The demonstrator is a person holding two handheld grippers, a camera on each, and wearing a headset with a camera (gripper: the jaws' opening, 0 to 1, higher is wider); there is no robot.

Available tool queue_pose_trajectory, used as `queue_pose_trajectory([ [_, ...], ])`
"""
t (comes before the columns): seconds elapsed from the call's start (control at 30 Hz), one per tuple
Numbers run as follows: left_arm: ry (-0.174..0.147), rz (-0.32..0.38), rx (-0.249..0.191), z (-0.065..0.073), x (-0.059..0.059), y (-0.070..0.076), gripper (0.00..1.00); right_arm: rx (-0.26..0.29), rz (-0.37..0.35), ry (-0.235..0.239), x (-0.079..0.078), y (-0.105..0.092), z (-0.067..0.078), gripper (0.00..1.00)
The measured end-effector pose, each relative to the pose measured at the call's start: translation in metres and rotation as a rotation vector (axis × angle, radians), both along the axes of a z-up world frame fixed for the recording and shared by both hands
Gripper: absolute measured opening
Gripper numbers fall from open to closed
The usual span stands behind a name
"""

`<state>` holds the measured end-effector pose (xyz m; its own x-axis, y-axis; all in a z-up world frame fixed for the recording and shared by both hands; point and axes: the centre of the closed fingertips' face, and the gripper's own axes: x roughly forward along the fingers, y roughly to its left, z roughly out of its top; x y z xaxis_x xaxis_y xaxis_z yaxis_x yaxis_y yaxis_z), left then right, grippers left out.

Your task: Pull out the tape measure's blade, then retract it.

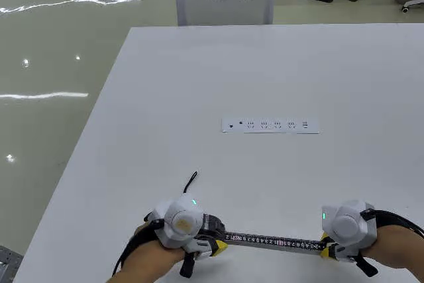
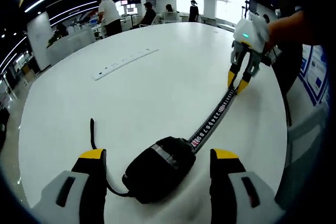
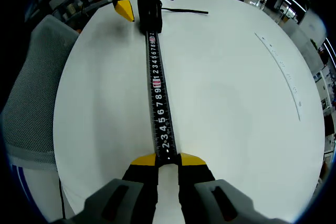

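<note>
Black blade [image 1: 275, 241] out, near table [image 1: 265, 71] edge

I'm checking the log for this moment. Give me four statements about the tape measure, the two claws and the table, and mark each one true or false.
1. The right claw is shut on the end of the blade. True.
2. The blade is wound fully into the case. False: it lies pulled out across the table, from the case to the right claw.
3. The left claw squeezes the case. False: its jaws stand wide on either side of the case, with gaps.
4. A power strip lies on the table beyond the tape. True.
</note>
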<state>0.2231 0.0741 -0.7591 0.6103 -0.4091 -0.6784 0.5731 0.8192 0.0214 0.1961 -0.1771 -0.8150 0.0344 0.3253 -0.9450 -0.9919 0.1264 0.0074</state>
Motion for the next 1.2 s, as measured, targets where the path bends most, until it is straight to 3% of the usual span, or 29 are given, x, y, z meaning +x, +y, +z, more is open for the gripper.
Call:
queue_pose_trajectory([
  [0.07,-0.003,0.098,-0.051,0.001,0.0,0.001,0.86,-0.001,-0.001,0.0,-0.001,0.0,0.001,0.13],
  [0.1,0.011,0.148,-0.082,0.0,0.001,0.0,0.87,-0.002,-0.002,-0.001,-0.001,0.0,0.0,0.13],
  [0.17,-0.012,0.264,-0.131,0.003,0.005,0.005,0.89,-0.002,-0.008,0.0,-0.002,0.0,0.002,0.13],
  [0.27,0.001,0.403,-0.204,-0.003,0.004,0.012,0.95,0.0,-0.015,0.0,-0.001,0.0,0.002,0.13],
  [0.37,-0.004,0.474,-0.237,-0.006,0.004,0.012,0.93,0.001,-0.021,0.0,-0.002,0.0,0.003,0.13],
  [0.47,-0.011,0.485,-0.227,-0.015,0.002,0.012,0.85,-0.003,-0.025,0.0,-0.001,0.001,0.004,0.13],
  [0.57,-0.084,0.414,-0.116,-0.009,0.001,0.008,0.77,-0.002,-0.033,0.0,-0.002,0.001,0.005,0.13],
  [0.67,-0.105,0.414,-0.096,-0.004,-0.009,0.002,0.66,-0.003,-0.037,0.0,0.0,0.0,0.003,0.13],
  [0.73,-0.104,0.404,-0.079,-0.007,-0.007,0.008,0.62,-0.005,-0.039,0.002,0.0,0.0,0.003,0.13],
  [0.9,-0.086,0.388,-0.084,-0.011,-0.003,0.008,0.61,-0.01,-0.038,0.005,0.001,0.0,0.002,0.13],
  [1.1,-0.058,0.386,-0.027,-0.015,-0.003,0.008,0.6,-0.009,-0.05,0.001,-0.001,0.0,0.003,0.13],
  [1.2,-0.074,0.374,-0.017,-0.015,-0.004,0.008,0.59,-0.012,-0.048,-0.003,-0.001,0.001,0.003,0.13],
])
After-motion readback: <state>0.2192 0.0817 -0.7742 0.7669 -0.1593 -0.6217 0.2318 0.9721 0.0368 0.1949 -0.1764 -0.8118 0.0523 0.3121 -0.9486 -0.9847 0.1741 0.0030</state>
